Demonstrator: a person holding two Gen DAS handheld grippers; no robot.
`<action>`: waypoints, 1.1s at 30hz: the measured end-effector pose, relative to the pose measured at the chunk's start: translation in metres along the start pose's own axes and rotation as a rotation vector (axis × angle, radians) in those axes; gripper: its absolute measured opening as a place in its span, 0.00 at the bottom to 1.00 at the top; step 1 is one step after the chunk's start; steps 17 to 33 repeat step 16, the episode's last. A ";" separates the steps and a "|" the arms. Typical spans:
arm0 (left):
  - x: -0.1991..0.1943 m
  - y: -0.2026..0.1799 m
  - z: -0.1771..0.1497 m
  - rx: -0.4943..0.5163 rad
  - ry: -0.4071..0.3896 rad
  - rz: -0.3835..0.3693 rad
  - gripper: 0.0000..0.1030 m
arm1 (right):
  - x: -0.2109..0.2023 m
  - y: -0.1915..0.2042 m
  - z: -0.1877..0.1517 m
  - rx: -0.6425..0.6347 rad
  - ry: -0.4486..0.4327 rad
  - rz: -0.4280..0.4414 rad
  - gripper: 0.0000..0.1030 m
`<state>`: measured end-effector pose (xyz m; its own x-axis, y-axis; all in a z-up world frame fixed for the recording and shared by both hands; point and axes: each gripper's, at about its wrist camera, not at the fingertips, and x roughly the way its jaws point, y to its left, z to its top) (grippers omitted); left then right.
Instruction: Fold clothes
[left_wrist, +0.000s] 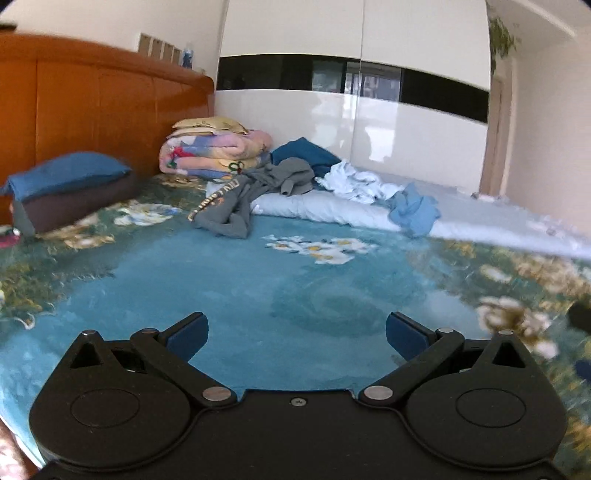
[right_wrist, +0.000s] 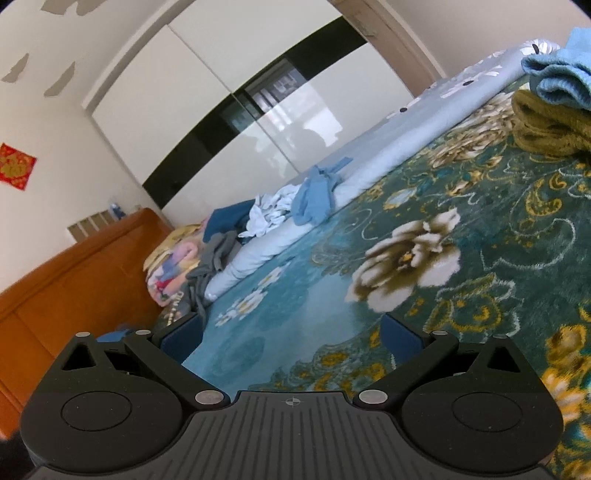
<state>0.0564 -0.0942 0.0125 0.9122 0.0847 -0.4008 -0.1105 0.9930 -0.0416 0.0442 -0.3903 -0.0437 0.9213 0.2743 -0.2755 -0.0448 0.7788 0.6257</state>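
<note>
A heap of loose clothes lies at the far side of the bed: a grey hoodie (left_wrist: 240, 199), a dark blue garment (left_wrist: 306, 155), a white garment (left_wrist: 354, 181) and a light blue garment (left_wrist: 413, 210). The same heap shows in the right wrist view, with the light blue garment (right_wrist: 314, 199) and the hoodie (right_wrist: 214, 258). My left gripper (left_wrist: 297, 336) is open and empty, low over the teal flowered bedspread (left_wrist: 258, 288). My right gripper (right_wrist: 291, 332) is open and empty above the same bedspread, tilted. Folded olive (right_wrist: 546, 125) and light blue (right_wrist: 565, 74) items are stacked at its upper right.
A wooden headboard (left_wrist: 92, 107) stands at the left, with a blue pillow (left_wrist: 70, 184) and a folded flowered blanket (left_wrist: 214, 155) against it. A pale blue quilt (left_wrist: 332, 210) lies rolled under the clothes. A white wardrobe (left_wrist: 369, 122) stands behind the bed.
</note>
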 end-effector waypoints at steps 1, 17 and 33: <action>0.003 -0.003 -0.001 0.012 0.003 0.012 0.99 | 0.000 0.000 0.000 -0.004 0.003 -0.001 1.00; 0.000 0.007 -0.016 -0.053 -0.023 -0.050 0.99 | 0.008 0.014 -0.007 -0.082 0.043 -0.036 1.00; 0.000 0.007 -0.016 -0.053 -0.023 -0.050 0.99 | 0.008 0.014 -0.007 -0.082 0.043 -0.036 1.00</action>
